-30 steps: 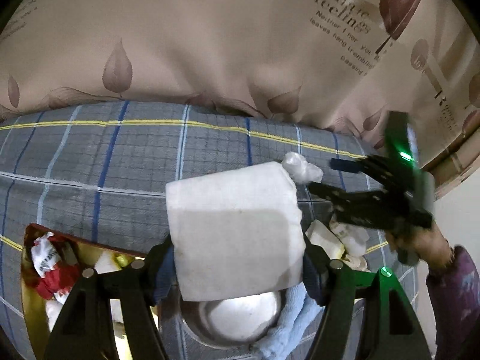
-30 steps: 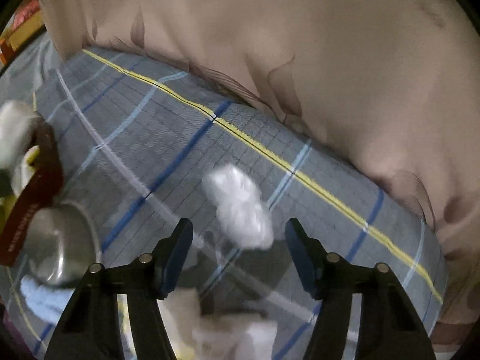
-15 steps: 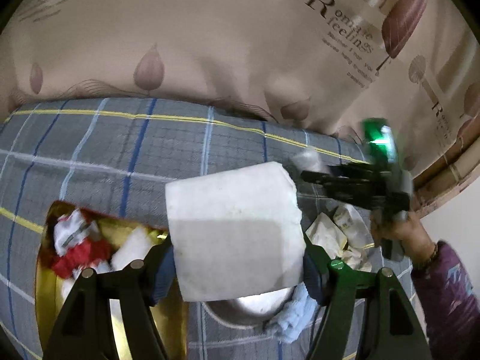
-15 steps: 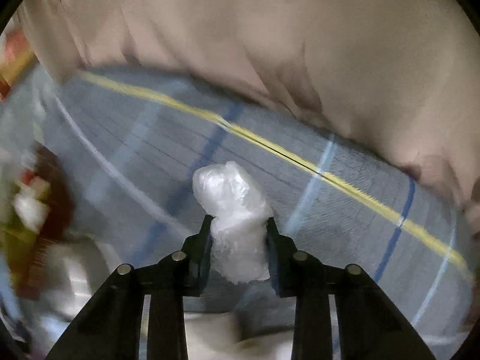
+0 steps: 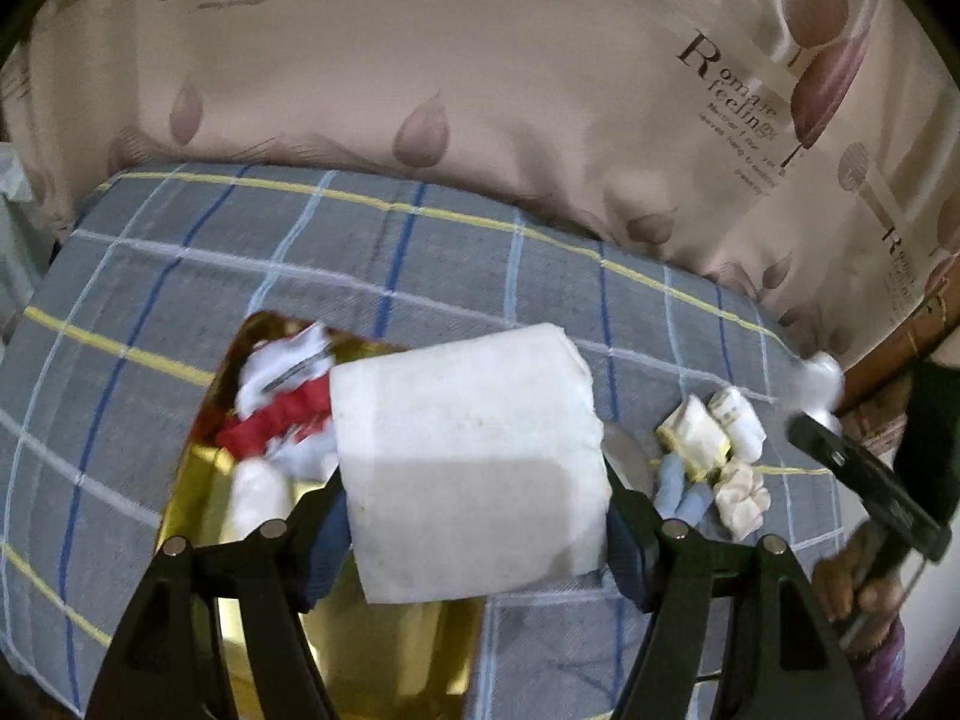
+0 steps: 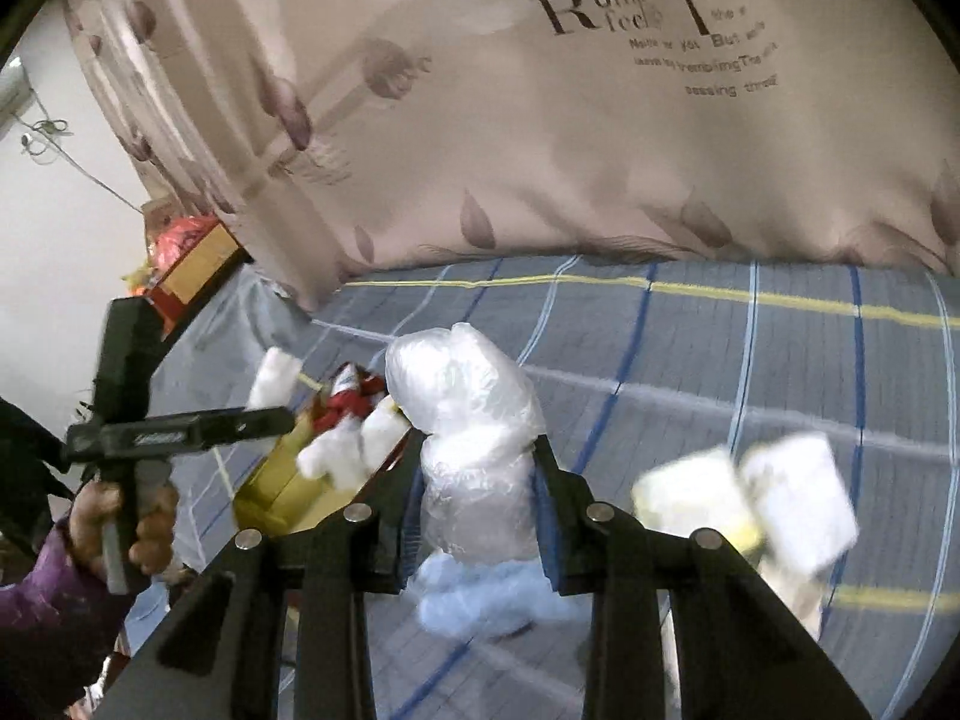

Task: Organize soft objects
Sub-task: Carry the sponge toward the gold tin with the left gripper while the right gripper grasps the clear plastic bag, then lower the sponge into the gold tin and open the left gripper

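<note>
Two soft things are held off the bed — a white roll pinched between the pads of the left tongs, just over the gold box, and a clear plastic wad squeezed in the right tongs, whose jaws have just been closing onto it. Box holds red-and-white cloth and white bits. Loose white packets lie on the plaid cover right of the roll, beside something pale blue. Beige leaf-print fabric hangs behind the bed.
</note>
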Action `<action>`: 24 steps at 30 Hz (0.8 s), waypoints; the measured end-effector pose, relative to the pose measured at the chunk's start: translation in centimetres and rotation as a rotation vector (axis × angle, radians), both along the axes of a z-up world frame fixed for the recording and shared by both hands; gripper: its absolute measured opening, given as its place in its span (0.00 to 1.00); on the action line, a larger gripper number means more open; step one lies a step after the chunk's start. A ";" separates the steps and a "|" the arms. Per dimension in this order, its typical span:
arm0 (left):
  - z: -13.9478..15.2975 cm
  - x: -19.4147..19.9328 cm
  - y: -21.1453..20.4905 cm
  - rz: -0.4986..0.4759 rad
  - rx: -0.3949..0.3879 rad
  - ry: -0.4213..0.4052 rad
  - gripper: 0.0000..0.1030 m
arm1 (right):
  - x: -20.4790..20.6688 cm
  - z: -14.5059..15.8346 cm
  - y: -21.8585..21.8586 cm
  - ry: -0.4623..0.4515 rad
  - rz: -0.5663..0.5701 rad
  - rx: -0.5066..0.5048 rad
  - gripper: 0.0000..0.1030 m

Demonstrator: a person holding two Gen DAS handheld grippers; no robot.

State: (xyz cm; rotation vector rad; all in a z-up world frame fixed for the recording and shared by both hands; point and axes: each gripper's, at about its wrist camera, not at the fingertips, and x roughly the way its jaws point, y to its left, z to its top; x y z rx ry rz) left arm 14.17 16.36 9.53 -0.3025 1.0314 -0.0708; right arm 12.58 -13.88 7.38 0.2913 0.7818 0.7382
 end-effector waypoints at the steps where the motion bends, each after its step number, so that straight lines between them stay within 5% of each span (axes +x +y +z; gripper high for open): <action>1: -0.2 -0.6 0.5 0.014 0.005 0.005 0.70 | -1.3 -0.2 0.0 -0.003 -0.005 0.000 0.28; 6: -1.4 -2.9 2.4 0.058 0.019 0.023 0.70 | -6.0 -2.0 0.2 -0.020 -0.038 -0.027 0.28; 12: -2.9 -6.2 3.7 0.087 0.163 0.018 0.71 | -12.8 -4.6 1.2 -0.070 -0.069 -0.102 0.28; 24: -6.3 -6.5 3.9 0.024 0.274 0.010 0.72 | -16.0 -6.2 1.8 -0.059 -0.047 -0.144 0.28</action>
